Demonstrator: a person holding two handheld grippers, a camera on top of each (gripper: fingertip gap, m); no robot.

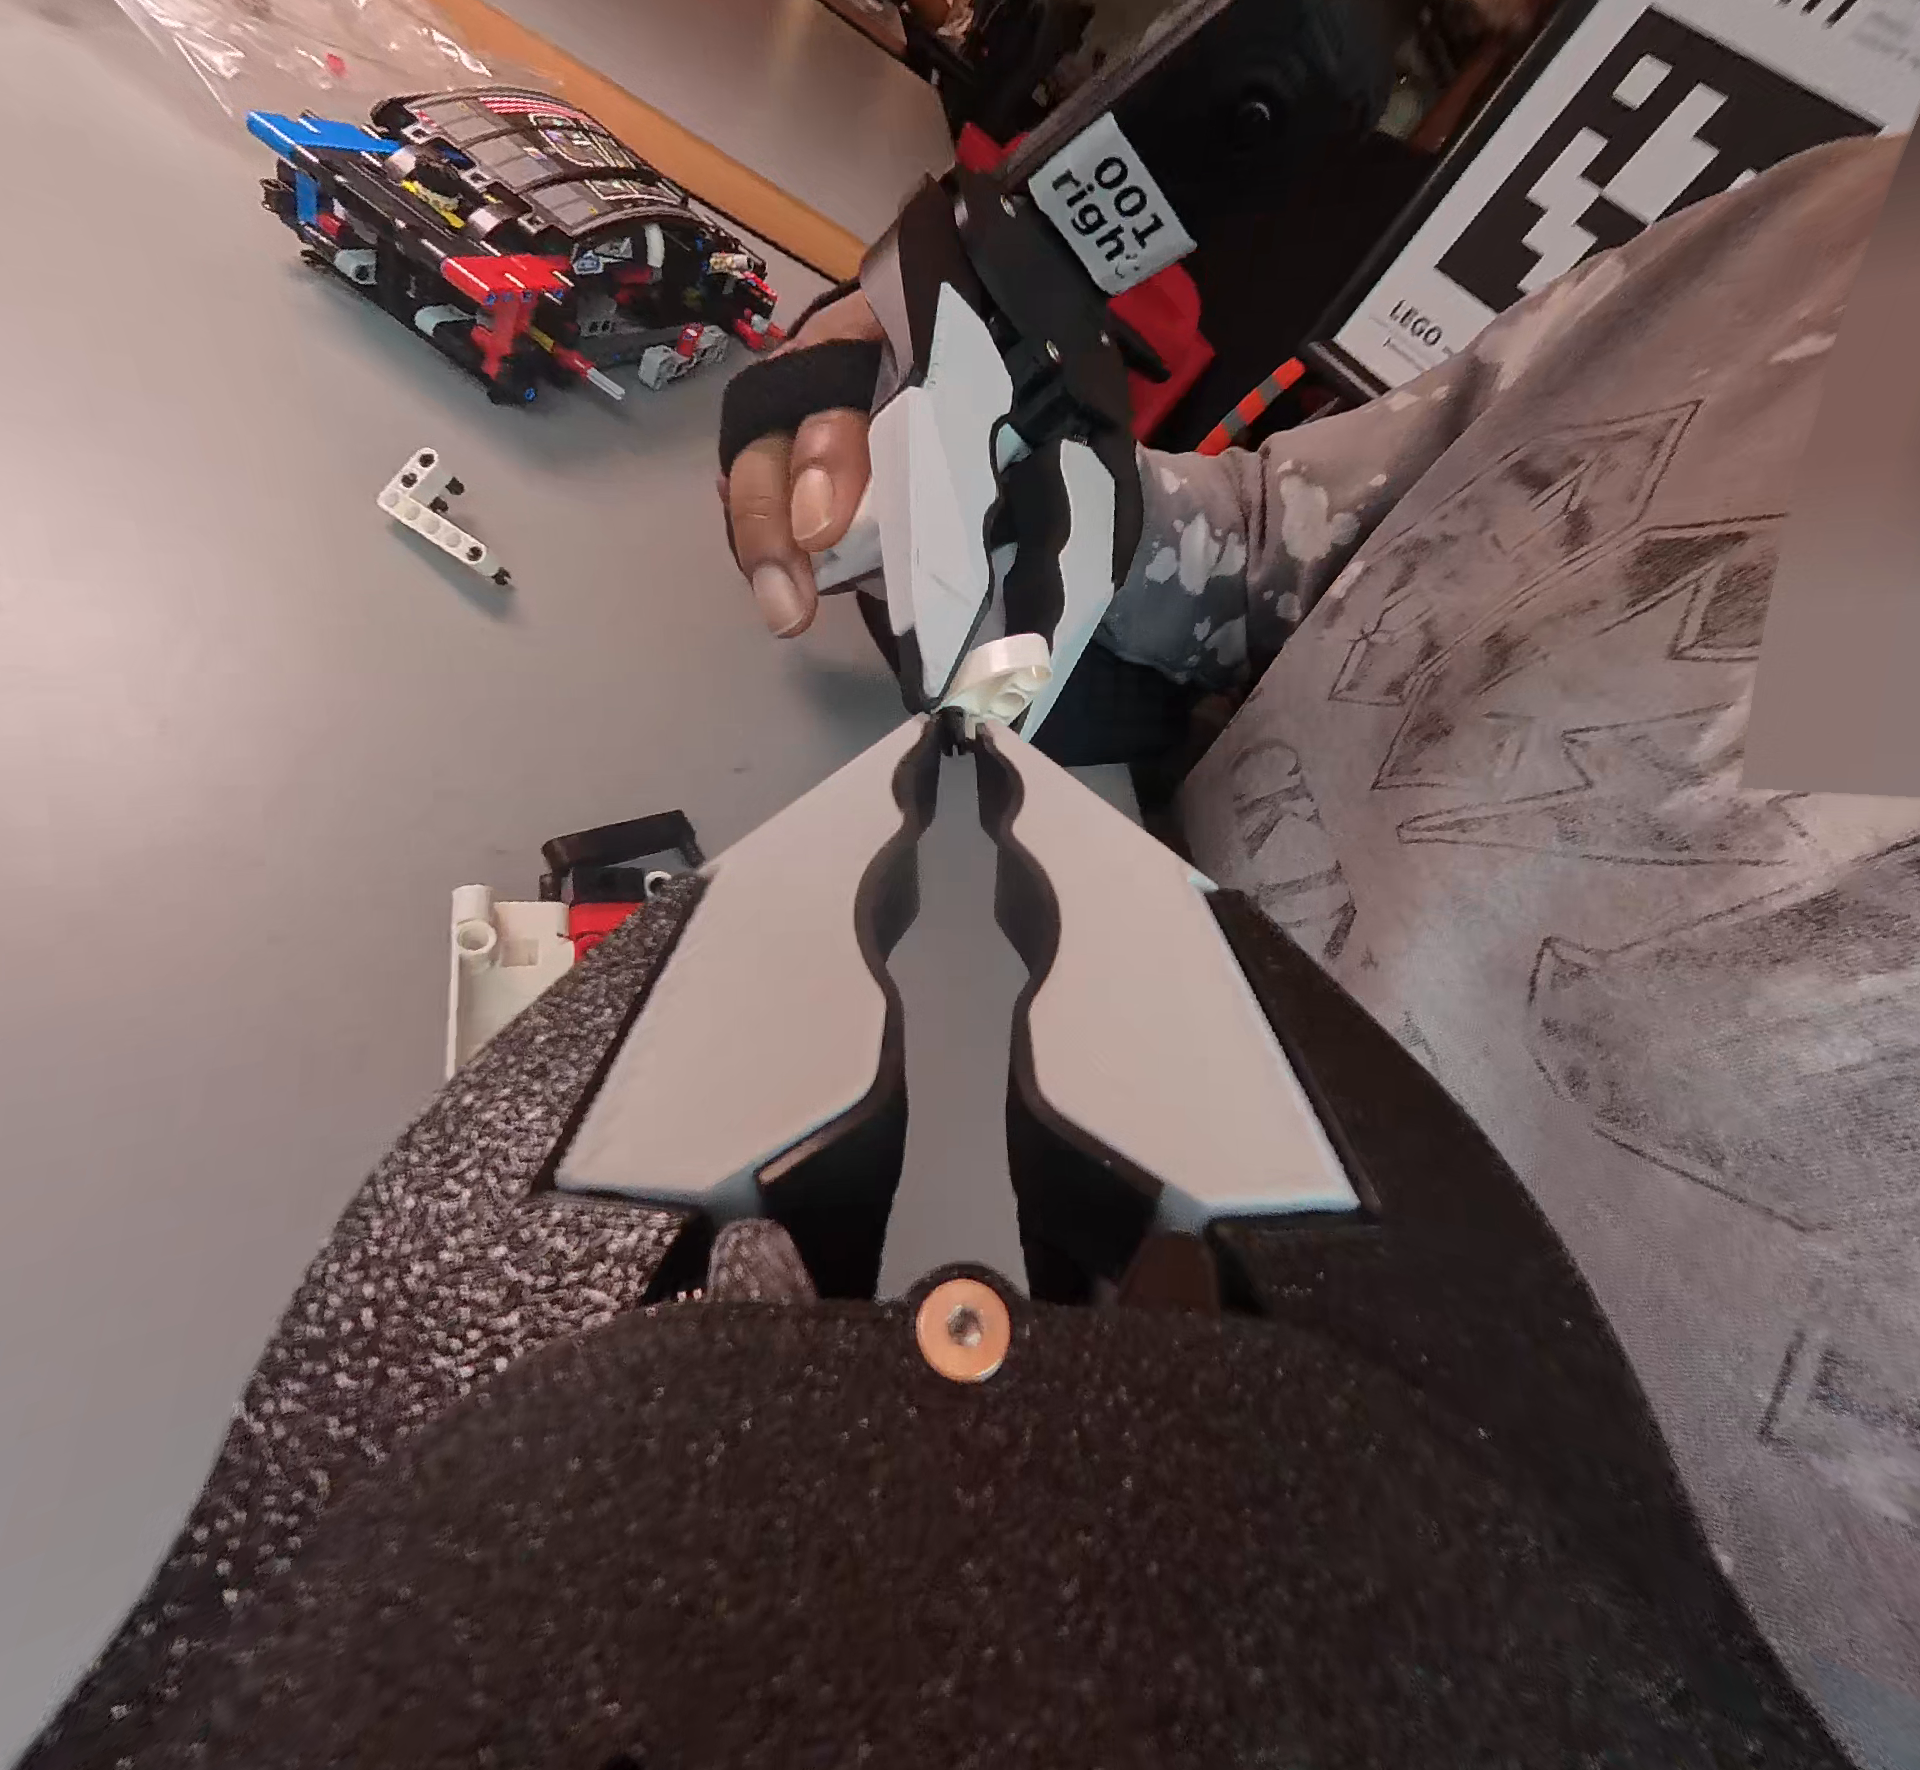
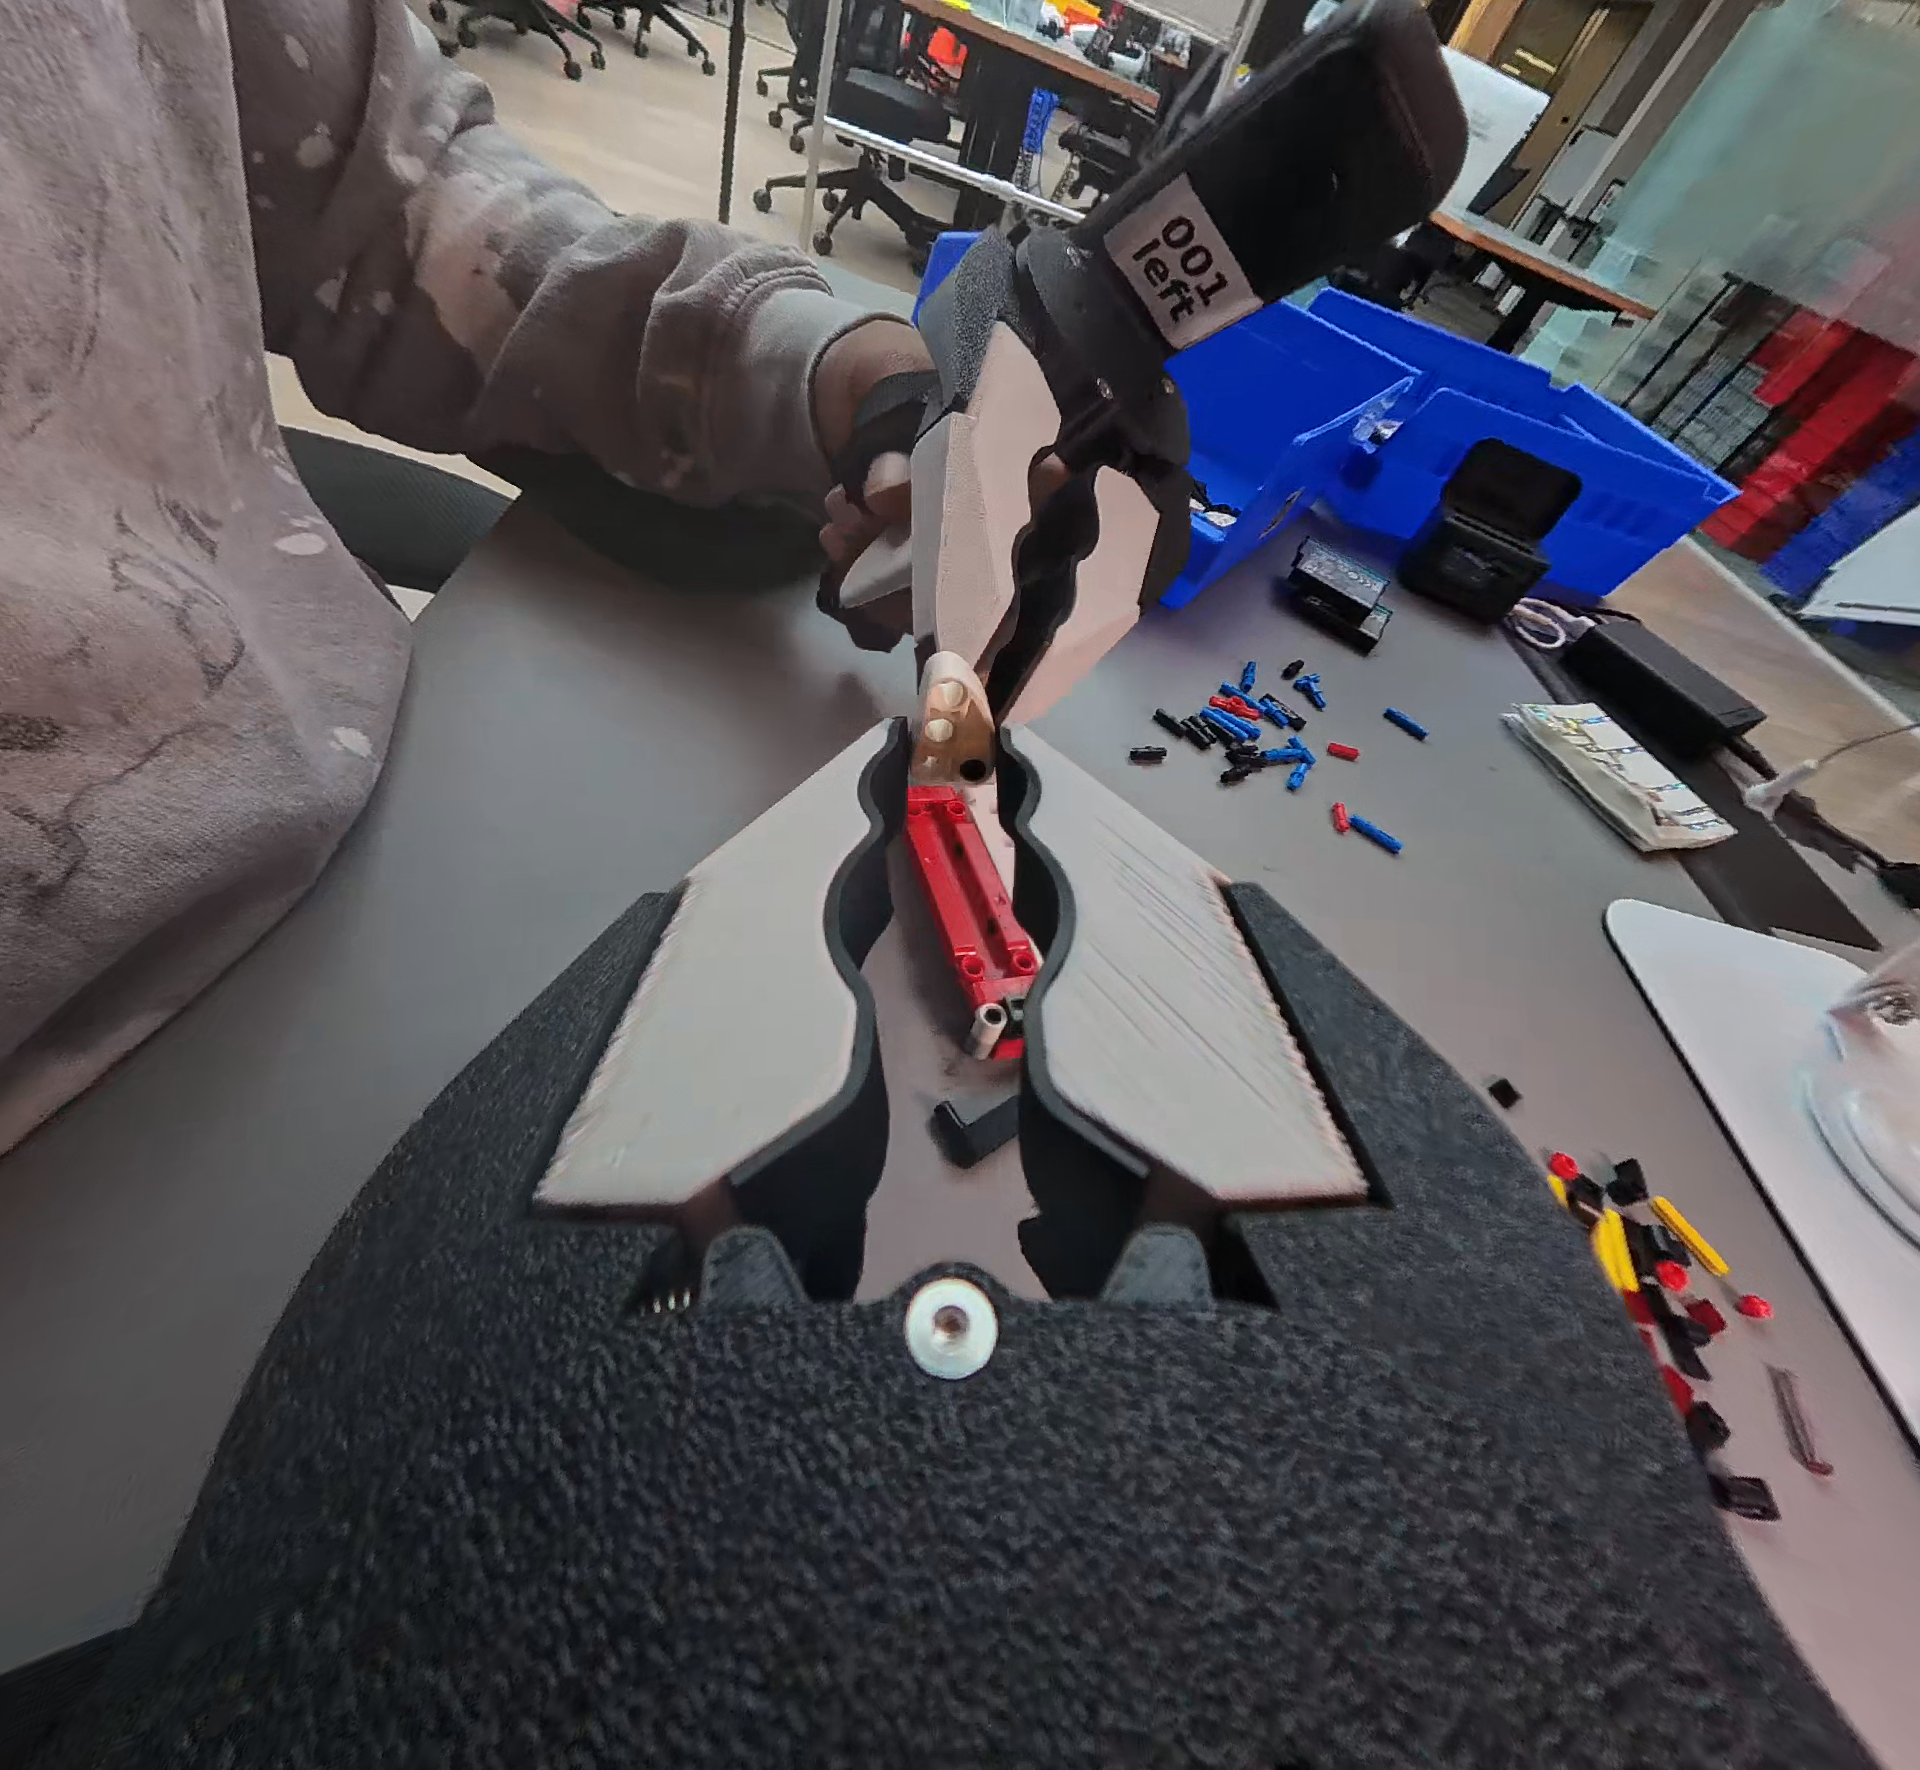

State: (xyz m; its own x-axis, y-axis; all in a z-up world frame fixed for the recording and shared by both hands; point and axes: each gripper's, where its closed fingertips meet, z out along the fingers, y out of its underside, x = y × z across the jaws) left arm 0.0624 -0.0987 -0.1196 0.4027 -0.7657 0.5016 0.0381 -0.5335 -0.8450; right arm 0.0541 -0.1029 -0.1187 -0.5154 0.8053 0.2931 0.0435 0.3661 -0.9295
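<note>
White perforated piece (image 2: pixel 948 712) – a small rounded plate with several holes – sits between the tips of the right gripper (image 2: pixel 951 749). Those jaws are drawn in to a narrow gap and clamp it by its edges, which leaves the holed face free. It is held up in the air, clear of the table (image 1: pixel 208 785).

Meeting it tip to tip is the left gripper (image 1: pixel 951 733). Its jaws are almost fully closed and seem to pinch a small black pin (image 1: pixel 952 746) right against the piece; the pin is too small to make out well.

On the table below the right gripper lie a red beam (image 2: pixel 966 899) and a short black piece (image 2: pixel 971 1128), within easy reach. Farther right is a scatter of blue, black and red pins (image 2: pixel 1247 733), with a blue bin (image 2: pixel 1455 432) behind. To the left, well apart, stand a partly built car model (image 1: pixel 499 234) and a white L-shaped beam (image 1: pixel 436 515) – set aside from the two grippers.
</note>
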